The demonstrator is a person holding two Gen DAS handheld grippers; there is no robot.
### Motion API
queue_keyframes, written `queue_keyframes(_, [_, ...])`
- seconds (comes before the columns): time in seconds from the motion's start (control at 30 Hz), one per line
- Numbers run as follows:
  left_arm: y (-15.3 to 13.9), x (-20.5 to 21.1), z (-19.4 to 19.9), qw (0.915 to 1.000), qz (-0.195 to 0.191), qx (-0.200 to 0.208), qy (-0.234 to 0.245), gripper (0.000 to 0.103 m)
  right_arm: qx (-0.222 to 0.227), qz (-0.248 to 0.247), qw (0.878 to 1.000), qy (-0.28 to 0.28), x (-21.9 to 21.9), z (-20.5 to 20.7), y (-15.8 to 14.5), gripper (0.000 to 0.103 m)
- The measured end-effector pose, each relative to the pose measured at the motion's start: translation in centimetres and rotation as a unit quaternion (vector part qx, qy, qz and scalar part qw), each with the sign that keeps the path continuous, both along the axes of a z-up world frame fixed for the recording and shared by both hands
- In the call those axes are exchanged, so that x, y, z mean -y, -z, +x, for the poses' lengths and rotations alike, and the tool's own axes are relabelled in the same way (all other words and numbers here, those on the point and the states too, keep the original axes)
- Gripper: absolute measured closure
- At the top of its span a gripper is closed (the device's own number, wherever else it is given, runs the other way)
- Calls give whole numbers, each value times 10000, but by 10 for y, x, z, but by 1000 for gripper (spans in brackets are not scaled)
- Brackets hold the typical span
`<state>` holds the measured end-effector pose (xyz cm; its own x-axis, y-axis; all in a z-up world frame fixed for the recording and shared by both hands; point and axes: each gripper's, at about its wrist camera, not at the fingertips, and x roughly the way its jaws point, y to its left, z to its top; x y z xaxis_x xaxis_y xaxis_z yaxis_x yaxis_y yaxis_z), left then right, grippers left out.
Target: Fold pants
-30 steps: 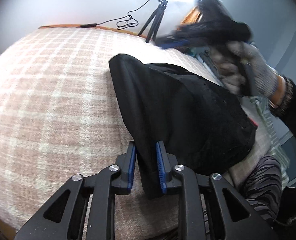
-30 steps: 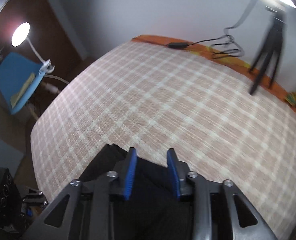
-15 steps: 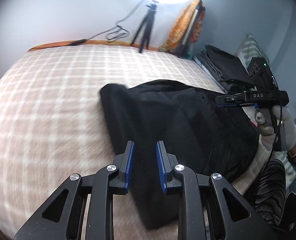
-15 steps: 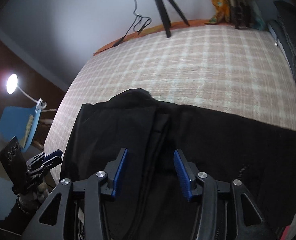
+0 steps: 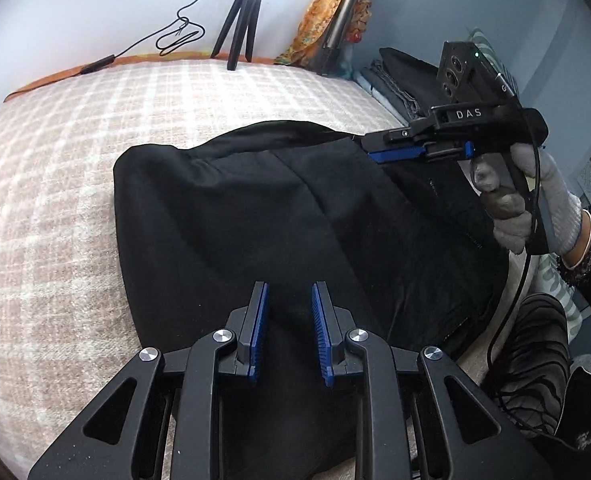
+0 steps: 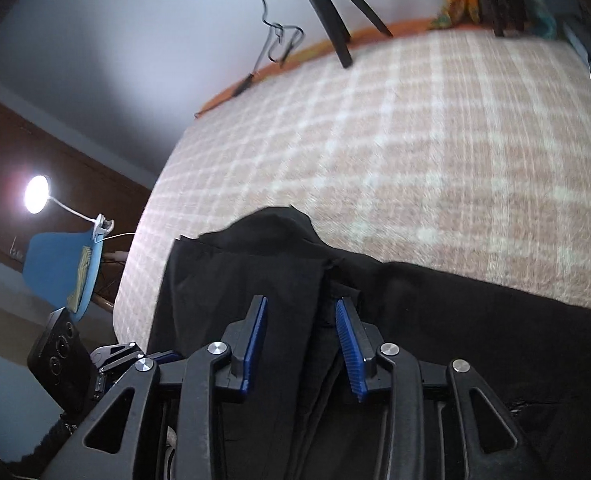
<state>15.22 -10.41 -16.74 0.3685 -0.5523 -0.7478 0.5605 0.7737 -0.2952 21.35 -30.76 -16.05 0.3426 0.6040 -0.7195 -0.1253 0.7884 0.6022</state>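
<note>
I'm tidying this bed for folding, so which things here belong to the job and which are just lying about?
For the job:
- black pants
- left tool
- right tool
- checked blanket

Lying about:
- tripod
- cable
- clothes pile
- desk lamp

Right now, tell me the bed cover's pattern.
The bed cover is pinkish-beige with white checks, clearest in the left wrist view.

Right claw, just narrowing, gapes over black pants on checked bedspread.
</note>
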Motion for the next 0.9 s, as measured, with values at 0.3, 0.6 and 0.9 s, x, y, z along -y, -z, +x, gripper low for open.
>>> queue_keyframes(0.3, [0,-3,-2,10000,34,37,8,83,0,-90,9996,-268,-16,-12,6,83])
queue_keyframes(0.6, [-13,-12,-6,9997,31,221,-131,83,-74,205,9997,143,-3,-40,8,103])
queue_keyframes(0.9, [2,-5,-7,9998,131,131,-97,83,245,-168,9996,42,1,-47,3,53])
